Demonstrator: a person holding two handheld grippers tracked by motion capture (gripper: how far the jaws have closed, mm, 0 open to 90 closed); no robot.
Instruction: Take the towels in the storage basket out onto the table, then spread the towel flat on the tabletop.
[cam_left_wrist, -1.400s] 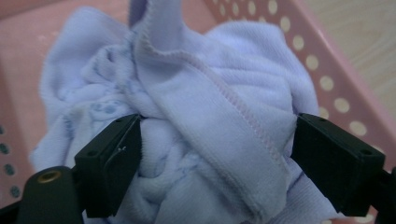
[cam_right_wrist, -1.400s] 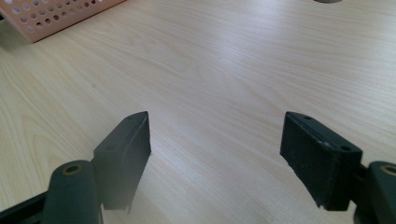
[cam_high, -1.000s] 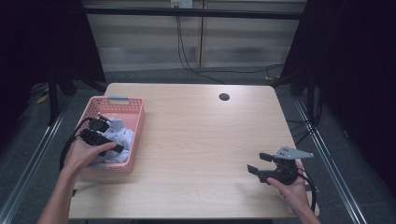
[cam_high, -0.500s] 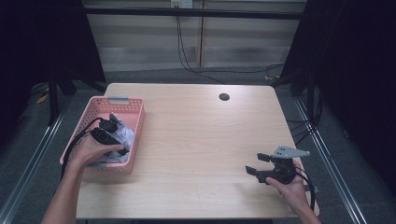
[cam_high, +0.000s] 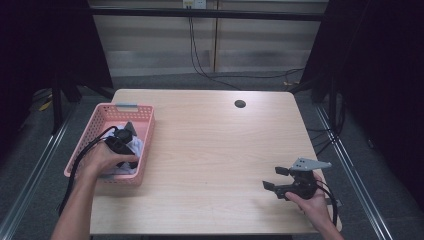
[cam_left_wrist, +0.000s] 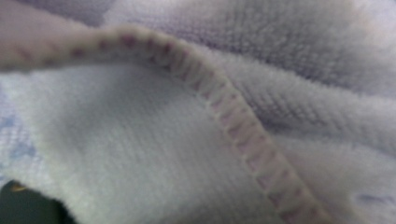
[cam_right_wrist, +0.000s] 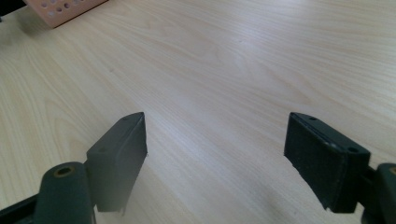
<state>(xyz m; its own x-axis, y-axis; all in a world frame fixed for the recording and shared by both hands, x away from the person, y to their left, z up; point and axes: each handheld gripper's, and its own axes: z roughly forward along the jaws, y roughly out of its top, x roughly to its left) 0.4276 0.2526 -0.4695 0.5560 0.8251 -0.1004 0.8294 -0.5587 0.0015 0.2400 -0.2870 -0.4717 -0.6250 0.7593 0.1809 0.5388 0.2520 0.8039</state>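
At the left edge of the bench (cam_high: 210, 150) the pink basket (cam_high: 145, 117) holds a heap of pale cloth (cam_high: 134, 146), and the left tool (cam_high: 121, 142) is pushed down into that heap with the person's left hand (cam_high: 102, 159) around it. The left gripper view is pressed right against a soft white towel (cam_left_wrist: 140, 154) with a pink-stitched hem (cam_left_wrist: 219, 105), and whether this tool is apart or clamped on the fabric cannot be told. The likely trouble here, as I judge it, is a blind bite: the tool may catch several layers at once or only the hem, so a lift could drag the whole heap, tip the light basket, or let the cloth slip free. Far to the right, well apart from basket and cloth, the right tool (cam_high: 276, 178) rests low over bare wood near the front edge with its jaws wide apart and nothing between them.
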